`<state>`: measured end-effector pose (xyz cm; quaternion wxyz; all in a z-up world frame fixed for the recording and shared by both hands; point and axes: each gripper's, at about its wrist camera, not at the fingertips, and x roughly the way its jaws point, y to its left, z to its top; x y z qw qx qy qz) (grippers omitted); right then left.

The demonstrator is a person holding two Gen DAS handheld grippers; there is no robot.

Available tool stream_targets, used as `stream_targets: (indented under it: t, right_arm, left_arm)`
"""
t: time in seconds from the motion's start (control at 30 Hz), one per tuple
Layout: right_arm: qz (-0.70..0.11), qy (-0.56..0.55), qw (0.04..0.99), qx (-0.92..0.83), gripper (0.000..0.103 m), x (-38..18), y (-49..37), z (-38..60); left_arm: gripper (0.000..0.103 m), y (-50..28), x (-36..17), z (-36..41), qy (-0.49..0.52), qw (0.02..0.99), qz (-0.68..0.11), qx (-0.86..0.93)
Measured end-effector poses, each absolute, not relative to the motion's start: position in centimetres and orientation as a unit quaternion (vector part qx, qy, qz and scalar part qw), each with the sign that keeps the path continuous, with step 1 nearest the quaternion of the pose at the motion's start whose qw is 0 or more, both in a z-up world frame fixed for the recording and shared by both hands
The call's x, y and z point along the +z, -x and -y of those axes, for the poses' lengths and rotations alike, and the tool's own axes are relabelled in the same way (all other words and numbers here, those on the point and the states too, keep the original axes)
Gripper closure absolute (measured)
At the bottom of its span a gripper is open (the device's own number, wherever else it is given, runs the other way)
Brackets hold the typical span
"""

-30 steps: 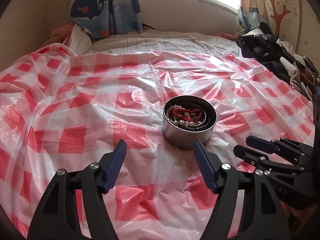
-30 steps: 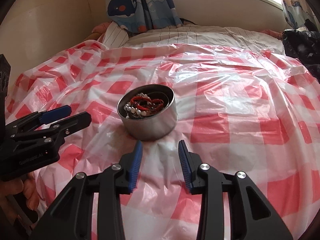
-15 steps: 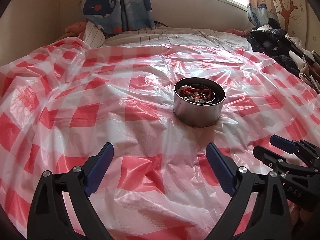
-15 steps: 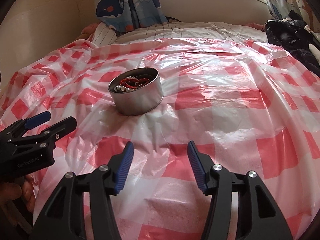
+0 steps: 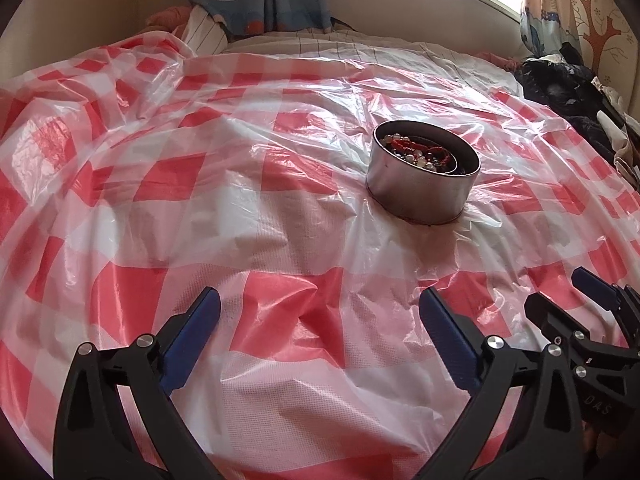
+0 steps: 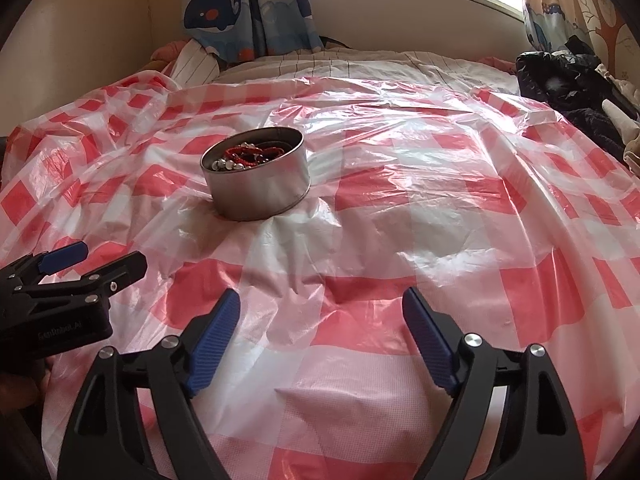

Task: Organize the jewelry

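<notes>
With my left gripper [image 5: 320, 334] and right gripper [image 6: 321, 330] both spread and empty, I'd approach the tin [image 6: 256, 178] of jewelry [image 6: 250, 155] slowly from above (it sits mid-bed on a slippery plastic sheet [image 6: 400, 220]).

Brushed metal tin [image 5: 420, 196]; glossy crinkled plastic sheet [image 5: 240, 208]; ribbed blue pads [image 6: 216, 340], hand-held gripper.
</notes>
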<state>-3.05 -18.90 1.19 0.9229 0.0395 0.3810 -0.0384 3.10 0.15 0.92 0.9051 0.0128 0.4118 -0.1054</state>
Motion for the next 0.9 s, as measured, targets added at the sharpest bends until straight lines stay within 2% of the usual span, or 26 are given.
stream_targets:
  t: [0.33,0.6,0.9]
  right_arm:
    - [-0.407,-0.04,0.912,-0.035,0.014,0.3,2.4,18.9]
    - [-0.439,-0.049,0.896,-0.042,0.01,-0.4,2.4,19.1]
    - [-0.44,-0.04,0.896,-0.049,0.007,-0.7,2.5,18.8]
  left_arm:
    - [0.007,-3.3,0.1,0.5,-0.036,0.892,-0.44,-0.096]
    - [0.007,-2.8,0.3,-1.3,-0.024,0.893,-0.444,-0.076]
    - [0.007,-3.2,-0.5,-1.2,-0.02,0.888,-0.452,-0.081]
